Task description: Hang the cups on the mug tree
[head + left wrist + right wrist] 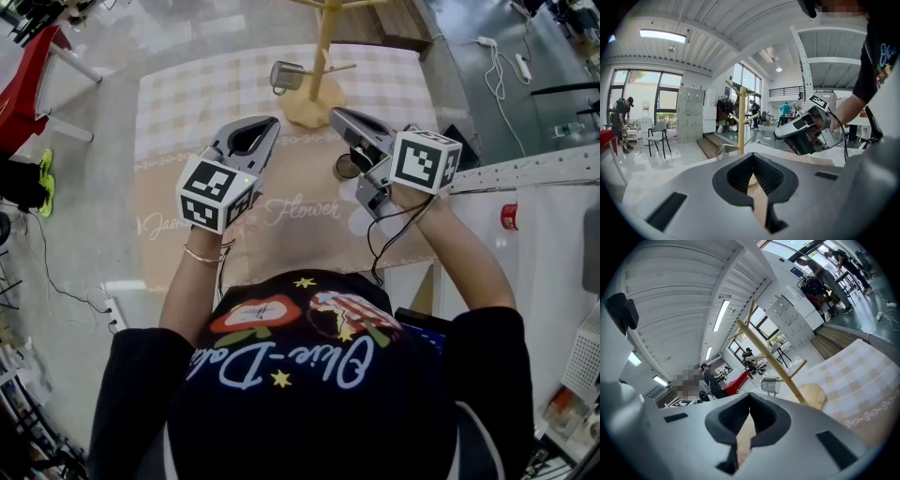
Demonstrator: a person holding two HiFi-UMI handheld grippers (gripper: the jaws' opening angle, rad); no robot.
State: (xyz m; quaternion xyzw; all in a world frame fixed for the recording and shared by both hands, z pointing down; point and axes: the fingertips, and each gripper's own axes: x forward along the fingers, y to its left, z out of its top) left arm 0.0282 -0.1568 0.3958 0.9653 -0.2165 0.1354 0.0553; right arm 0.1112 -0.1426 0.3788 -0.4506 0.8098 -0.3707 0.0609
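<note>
Cups were in neither gripper. The left gripper (pixel 752 157) had its jaws pressed together, tip against tip, with nothing between them. The right gripper (pixel 750 397) was closed in the same way and was also empty. In the head view the two grippers were side by side but apart, above the near part of the tablecloth (pixel 187 103), and both tips pointed toward the mug tree (pixel 324 52).

Just under the body of the right gripper, and partly hidden by it, a standing cup (pixel 349 167) was upright on the cloth with its mouth up. Whether the gripper's body touched its rim, I could not tell.

Further out, the mug tree stood on its round wooden base (pixel 307 111) on the far, checked part of the cloth. A hanging cup (pixel 286 76) of shiny, silvery look was on a low peg, at the left of the pole in the head view and near the base. The near part of the cloth was a brown band with the word "Flower" printed on it.
</note>
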